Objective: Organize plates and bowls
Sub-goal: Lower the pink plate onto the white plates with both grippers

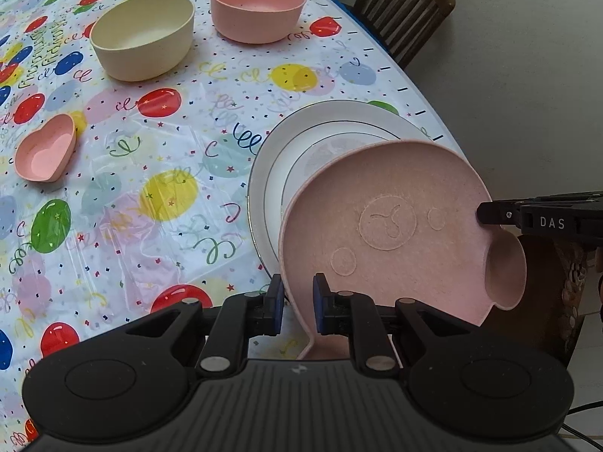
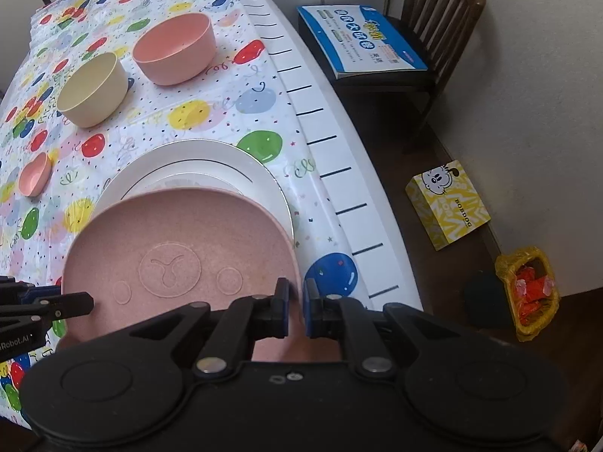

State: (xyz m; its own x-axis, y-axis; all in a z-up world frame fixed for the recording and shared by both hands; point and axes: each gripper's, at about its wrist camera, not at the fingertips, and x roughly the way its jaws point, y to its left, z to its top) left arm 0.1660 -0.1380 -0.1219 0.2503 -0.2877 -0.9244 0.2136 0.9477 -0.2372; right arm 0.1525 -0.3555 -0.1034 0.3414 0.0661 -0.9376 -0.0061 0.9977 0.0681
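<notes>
Pink plate (image 1: 388,203): a bear-face plate with an ear-shaped lobe, held tilted in the air over the white plate, overlapping its near side.
White plate (image 2: 211,158): a round, glossy plate with a thin dark ring, lying flat on the table near the edge.
Left gripper (image 1: 297,301): clenched on the pink plate's rim, one pad on each face of the edge.
Right gripper (image 2: 296,301): clenched on the opposite rim of the same plate, jaws nearly together with the thin edge between them.
Handling: the pink plate looks light, stiff and matte, likely a fibre plastic, so it should not slip easily or chip; the white plate looks like ceramic, heavier, slick and breakable.
Where to hold: the raised rim is the only graspable part; two pinches on opposite sides keep it from swinging.
Likely step: lowering the pink plate onto the white one to stack them, judging by its position.
Risk: an off-centre release could let it slide on the glaze toward the table edge.
Bowls: a cream bowl (image 1: 143,37) and a pink bowl (image 1: 258,7) stand side by side farther back.
Small dish: a pink heart-shaped dish (image 1: 47,148) sits apart to the left.
Table (image 1: 150,196): covered in a balloon-print cloth.
</notes>
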